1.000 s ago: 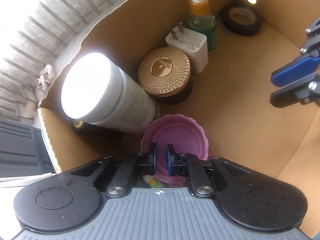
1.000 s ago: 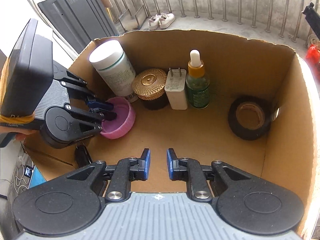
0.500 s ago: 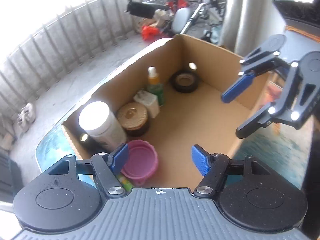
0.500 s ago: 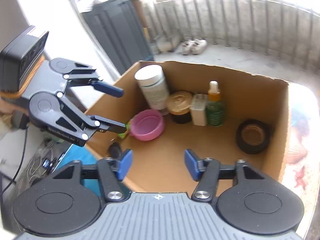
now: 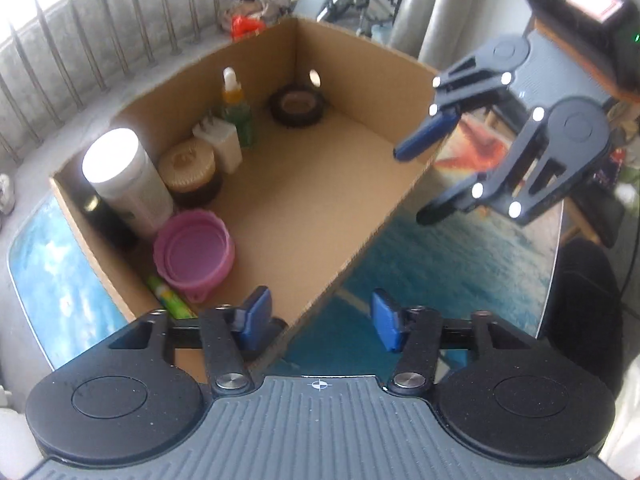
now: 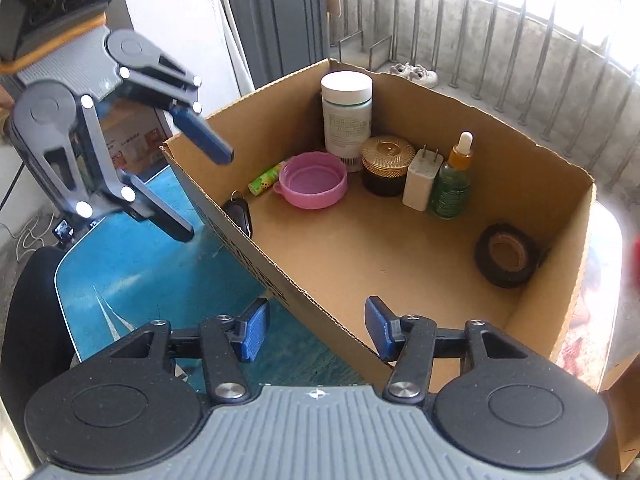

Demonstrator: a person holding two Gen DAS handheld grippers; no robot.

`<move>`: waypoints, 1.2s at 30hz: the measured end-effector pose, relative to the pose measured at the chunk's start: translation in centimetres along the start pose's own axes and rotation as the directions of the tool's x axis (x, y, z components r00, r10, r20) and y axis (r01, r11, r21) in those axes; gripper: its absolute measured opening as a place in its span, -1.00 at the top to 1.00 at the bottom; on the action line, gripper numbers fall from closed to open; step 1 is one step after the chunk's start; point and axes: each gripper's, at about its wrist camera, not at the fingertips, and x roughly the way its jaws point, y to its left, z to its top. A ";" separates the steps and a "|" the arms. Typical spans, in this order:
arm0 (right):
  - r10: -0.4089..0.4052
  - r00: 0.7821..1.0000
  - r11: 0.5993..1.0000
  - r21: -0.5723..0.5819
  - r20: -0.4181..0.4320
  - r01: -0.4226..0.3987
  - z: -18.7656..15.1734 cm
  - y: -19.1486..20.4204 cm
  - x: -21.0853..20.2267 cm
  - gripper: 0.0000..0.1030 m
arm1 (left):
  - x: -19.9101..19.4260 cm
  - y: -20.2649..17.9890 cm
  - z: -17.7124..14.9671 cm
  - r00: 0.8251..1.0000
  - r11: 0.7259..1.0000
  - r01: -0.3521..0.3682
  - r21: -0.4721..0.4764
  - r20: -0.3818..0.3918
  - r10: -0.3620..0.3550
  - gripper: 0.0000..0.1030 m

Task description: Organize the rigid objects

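An open cardboard box (image 5: pixel 360 80) (image 6: pixel 520 160) holds a pink bowl (image 5: pixel 196 252) (image 6: pixel 312 180), a white bottle (image 5: pixel 128 184) (image 6: pixel 346 120), a gold-lidded jar (image 5: pixel 188 168) (image 6: pixel 388 156), a white charger (image 5: pixel 222 140) (image 6: pixel 422 180), a green dropper bottle (image 5: pixel 238 116) (image 6: pixel 452 188) and a black tape roll (image 5: pixel 296 106) (image 6: pixel 506 256). My left gripper (image 5: pixel 320 308) (image 6: pixel 202 196) hovers above the box's near-left corner. Its jaws are closing with nothing between them. My right gripper (image 6: pixel 316 312) (image 5: pixel 412 184) hangs above the near wall, jaws also closing on nothing.
A green tube (image 5: pixel 170 300) (image 6: pixel 264 180) and a black key fob (image 6: pixel 240 212) lie by the box's left wall. The box stands on a blue ocean-print table (image 5: pixel 460 264). A railing (image 6: pixel 500 40) runs behind it, and a dark cabinet (image 6: pixel 276 20) stands at the back left.
Both grippers lifted out of the box and drew back over its near edge. Both went from shut to spread apart. The pink bowl now sits free beside the white bottle.
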 end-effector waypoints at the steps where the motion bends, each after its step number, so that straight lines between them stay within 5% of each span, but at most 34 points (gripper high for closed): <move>1: -0.003 1.000 1.000 0.016 0.007 0.003 -0.1 -0.1 -0.1 -0.08 | 0.3 -0.5 -0.3 0.999 0.999 -0.033 0.030 0.011 0.033 0.17; 3: -0.010 1.000 0.999 0.041 0.014 0.009 -0.3 0.0 -0.2 -0.08 | 0.5 -1.1 -0.6 0.994 0.991 -0.110 0.078 0.011 0.109 0.59; 6: 0.004 1.000 0.996 0.086 0.025 -0.006 -0.8 0.0 -0.4 -0.08 | 0.4 -0.3 -0.8 0.999 0.999 -0.038 0.031 -0.006 0.038 0.63; 21: 0.143 0.982 0.963 0.211 0.122 -0.167 -8.9 7.6 -4.5 0.01 | -0.3 -1.1 -1.3 0.999 0.997 -0.023 0.079 -0.024 0.025 0.62; 28: 0.095 0.978 0.967 0.217 0.184 -0.135 -10.1 9.6 -6.7 -0.01 | -3.3 -1.9 -2.5 0.993 0.996 -0.094 0.005 0.070 0.093 0.37; 30: 0.098 0.964 0.958 0.240 0.246 -0.158 -10.5 9.7 -8.0 -0.01 | -4.8 -2.0 -3.0 0.982 0.992 -0.119 -0.034 0.145 0.123 0.15; 33: 0.057 0.942 0.957 0.251 0.332 -0.147 -11.0 10.1 -9.9 -0.01 | -6.7 -2.3 -4.0 0.956 0.981 -0.172 -0.093 0.225 0.189 0.07; 36: -0.031 0.921 0.956 0.280 0.389 -0.087 -10.9 10.7 -11.4 -0.01 | -7.3 -3.6 -4.6 0.894 0.956 -0.239 -0.169 0.345 0.285 -0.22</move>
